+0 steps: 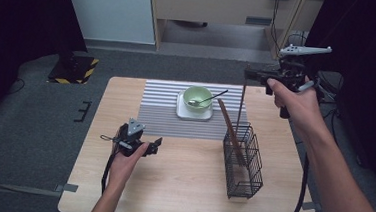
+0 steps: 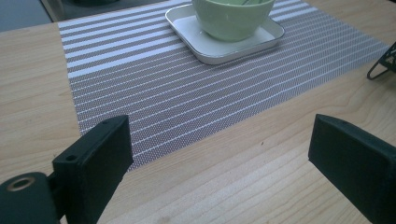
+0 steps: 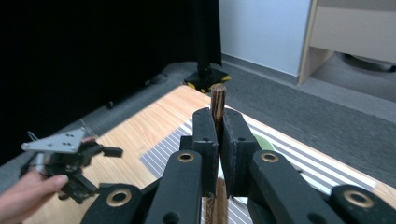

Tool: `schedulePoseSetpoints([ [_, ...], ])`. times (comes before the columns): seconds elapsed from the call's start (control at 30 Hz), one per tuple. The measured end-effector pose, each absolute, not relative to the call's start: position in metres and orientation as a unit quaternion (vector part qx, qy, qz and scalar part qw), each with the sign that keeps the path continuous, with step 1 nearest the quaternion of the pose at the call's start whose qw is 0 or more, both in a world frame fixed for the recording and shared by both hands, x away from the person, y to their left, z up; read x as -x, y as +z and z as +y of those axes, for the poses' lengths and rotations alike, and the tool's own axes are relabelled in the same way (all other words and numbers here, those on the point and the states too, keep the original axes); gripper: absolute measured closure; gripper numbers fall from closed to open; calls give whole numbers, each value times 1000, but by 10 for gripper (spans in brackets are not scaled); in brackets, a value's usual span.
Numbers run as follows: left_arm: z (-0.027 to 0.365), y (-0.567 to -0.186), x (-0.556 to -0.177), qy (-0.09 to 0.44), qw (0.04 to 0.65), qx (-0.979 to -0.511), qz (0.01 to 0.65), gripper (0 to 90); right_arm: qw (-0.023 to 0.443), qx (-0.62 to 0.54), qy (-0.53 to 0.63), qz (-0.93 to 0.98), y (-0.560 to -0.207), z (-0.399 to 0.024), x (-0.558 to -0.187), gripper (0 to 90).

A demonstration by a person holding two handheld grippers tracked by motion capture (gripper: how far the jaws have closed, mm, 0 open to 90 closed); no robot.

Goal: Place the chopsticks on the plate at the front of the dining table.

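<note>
Right gripper [image 1: 248, 74] clamps thin brown wooden stick [image 1: 240, 105] upright above black wire basket [image 1: 242, 162]; left gripper [image 1: 154, 146] wide open, empty; green bowl [image 1: 197, 97] near.

Seen from above, the left hand [image 1: 124, 164] enters at six o'clock and holds the left gripper [image 1: 157, 144] low, pointing toward three o'clock, jaws spread wide with nothing between them. The right forearm rises from five o'clock; the right gripper [image 1: 247, 73] sits high at one o'clock, jaws clamped on a stick [image 3: 217, 105].
</note>
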State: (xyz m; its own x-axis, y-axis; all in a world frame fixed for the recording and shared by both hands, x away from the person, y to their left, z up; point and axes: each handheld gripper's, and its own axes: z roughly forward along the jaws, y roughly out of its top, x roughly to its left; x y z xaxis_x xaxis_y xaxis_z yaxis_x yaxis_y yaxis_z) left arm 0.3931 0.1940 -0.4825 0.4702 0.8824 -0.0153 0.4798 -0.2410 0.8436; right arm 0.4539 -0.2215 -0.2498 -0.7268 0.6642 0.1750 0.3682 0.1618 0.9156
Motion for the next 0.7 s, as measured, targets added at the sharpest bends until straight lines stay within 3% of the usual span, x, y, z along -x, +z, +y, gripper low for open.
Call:
schedulePoseSetpoints([
  [0.33, 188, -480, -395, 244, 447, -735, 448, 151, 122, -334, 564, 745, -256, -200, -459, 852],
  [0.7, 181, -476, -396, 225, 481, -732, 426, 143, 114, -325, 584, 735, -274, -165, -467, 852],
])
